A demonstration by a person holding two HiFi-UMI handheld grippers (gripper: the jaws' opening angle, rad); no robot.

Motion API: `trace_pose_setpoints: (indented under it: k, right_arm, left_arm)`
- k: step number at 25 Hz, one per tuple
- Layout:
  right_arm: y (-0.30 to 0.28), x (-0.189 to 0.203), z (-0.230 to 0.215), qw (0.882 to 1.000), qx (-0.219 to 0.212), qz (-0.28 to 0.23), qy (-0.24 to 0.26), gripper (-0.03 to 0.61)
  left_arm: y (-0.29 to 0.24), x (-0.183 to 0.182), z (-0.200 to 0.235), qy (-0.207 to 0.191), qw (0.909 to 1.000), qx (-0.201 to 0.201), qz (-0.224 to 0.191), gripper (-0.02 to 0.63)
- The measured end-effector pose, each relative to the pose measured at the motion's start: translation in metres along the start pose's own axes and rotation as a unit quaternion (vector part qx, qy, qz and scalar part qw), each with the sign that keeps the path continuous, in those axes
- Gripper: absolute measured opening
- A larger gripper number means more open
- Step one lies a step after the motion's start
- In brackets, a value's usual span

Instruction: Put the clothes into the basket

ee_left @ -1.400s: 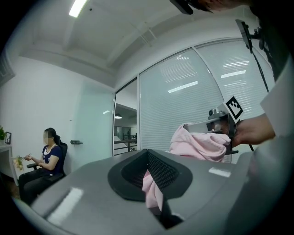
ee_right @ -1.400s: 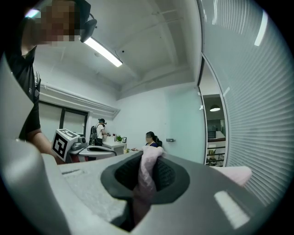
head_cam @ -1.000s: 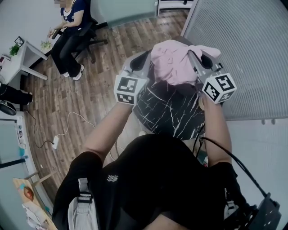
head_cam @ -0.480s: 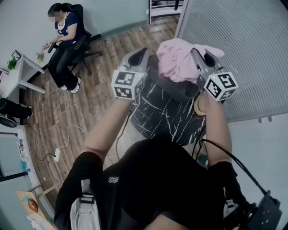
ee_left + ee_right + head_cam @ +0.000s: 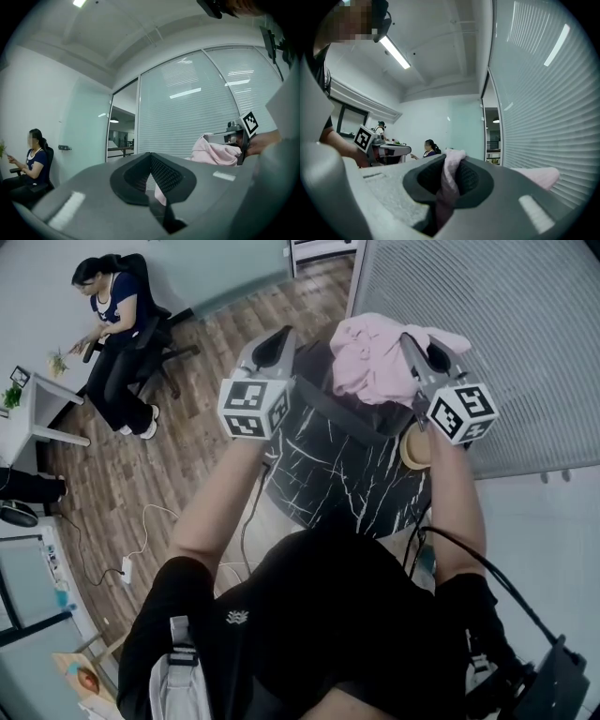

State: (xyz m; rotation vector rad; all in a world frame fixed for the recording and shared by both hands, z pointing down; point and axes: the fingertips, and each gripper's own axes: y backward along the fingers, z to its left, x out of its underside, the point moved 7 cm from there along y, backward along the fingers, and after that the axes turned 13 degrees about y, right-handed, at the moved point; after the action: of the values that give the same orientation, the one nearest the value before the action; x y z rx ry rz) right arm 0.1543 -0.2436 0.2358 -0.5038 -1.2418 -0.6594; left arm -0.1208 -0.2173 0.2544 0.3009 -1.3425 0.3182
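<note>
Right gripper view, right gripper (image 5: 451, 161) jaws clamping pink garment (image 5: 446, 185), left gripper (image 5: 150, 158) likewise.

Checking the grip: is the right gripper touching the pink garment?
Touching. The right gripper view shows the pink garment pinched in the right gripper, jaws shut on it.

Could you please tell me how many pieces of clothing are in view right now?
1: a pink cloth garment, pinched in the right gripper and held over the black white-veined basket. Others may be hidden inside the basket.
</note>
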Motion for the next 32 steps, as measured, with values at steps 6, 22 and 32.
trace_pose_setpoints:
  k: [6, 22, 32]
  right_arm:
    - [-0.004, 0.017, -0.012, 1.000, 0.003, 0.013, -0.015, 0.037]
    - [-0.023, 0.086, -0.016, 0.997, -0.022, 0.050, -0.045, 0.037]
    - [-0.036, 0.128, -0.007, 0.995, -0.030, 0.070, -0.064, 0.037]
  left_arm:
    - [-0.020, 0.011, -0.004, 0.013, 0.9999, 0.005, 0.008, 0.006]
    - [-0.050, 0.042, -0.003, 0.001, 0.9993, 0.017, 0.032, 0.006]
    - [-0.054, 0.080, 0.010, 0.007, 0.9983, 0.009, 0.058, 0.006]
